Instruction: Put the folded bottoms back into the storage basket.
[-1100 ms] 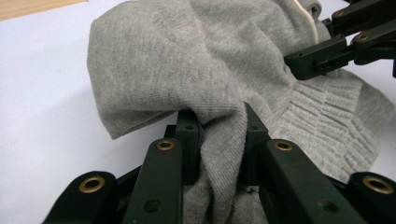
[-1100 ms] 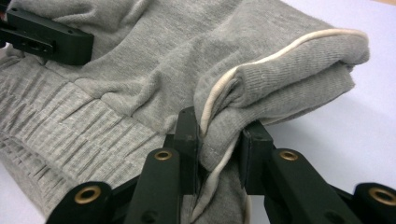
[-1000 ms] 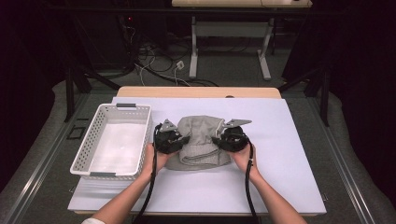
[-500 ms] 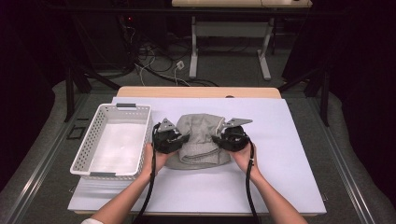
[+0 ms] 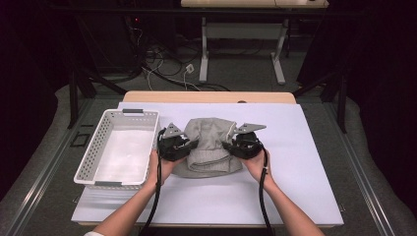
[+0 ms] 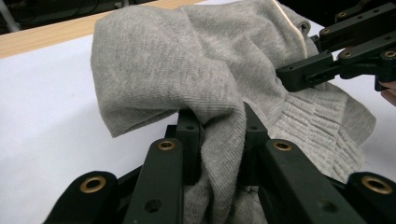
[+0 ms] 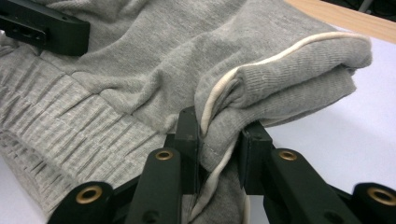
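- Where the white table (image 5: 305,162) spreads under my hands, a white basket (image 5: 93,152) stands at its left.
- The grey garment (image 5: 209,142) lies bunched mid-table, just beside the basket.
- My left gripper (image 6: 217,140) pinches its fabric; my right gripper (image 7: 219,135) clamps its piped edge.

Dark room behind a lit table
A white sheet (image 5: 295,147) covers the wooden table (image 5: 209,97); cables (image 5: 162,64) lie on the grey floor (image 5: 236,73) beside a desk frame (image 5: 241,34)
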`<state>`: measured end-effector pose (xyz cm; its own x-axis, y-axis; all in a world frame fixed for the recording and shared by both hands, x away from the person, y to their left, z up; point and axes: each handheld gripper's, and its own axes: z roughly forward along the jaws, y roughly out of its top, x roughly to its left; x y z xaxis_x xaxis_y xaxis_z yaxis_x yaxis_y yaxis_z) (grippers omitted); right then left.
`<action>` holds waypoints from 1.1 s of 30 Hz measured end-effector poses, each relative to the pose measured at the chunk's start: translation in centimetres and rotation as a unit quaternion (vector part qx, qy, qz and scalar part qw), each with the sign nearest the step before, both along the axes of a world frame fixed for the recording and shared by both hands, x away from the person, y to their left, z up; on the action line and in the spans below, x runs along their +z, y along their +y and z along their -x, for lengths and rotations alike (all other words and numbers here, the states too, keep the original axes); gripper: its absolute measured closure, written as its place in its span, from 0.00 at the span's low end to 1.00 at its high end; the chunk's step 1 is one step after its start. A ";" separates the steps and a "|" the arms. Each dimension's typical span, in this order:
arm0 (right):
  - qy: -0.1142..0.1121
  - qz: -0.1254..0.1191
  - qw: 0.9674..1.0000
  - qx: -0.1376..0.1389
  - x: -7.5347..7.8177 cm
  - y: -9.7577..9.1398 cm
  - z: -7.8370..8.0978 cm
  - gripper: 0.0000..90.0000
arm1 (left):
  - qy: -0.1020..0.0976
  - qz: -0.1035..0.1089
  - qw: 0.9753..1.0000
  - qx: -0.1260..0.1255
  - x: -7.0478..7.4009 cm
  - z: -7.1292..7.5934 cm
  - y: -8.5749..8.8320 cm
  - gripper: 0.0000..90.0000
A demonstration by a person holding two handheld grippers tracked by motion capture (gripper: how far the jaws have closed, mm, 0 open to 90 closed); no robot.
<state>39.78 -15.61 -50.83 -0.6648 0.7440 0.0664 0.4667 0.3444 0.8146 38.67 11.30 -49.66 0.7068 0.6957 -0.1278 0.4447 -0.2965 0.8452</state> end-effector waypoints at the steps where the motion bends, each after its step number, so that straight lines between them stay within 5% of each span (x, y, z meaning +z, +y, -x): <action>1: 0.000 0.000 1.000 0.000 0.1 0.0 0.0 0.81 | -0.001 0.000 1.000 0.000 0.1 0.0 0.0 0.85; 33: -0.011 0.011 1.000 0.019 1.9 0.7 0.6 0.82 | 0.008 0.001 1.000 -0.025 2.6 0.1 1.0 0.85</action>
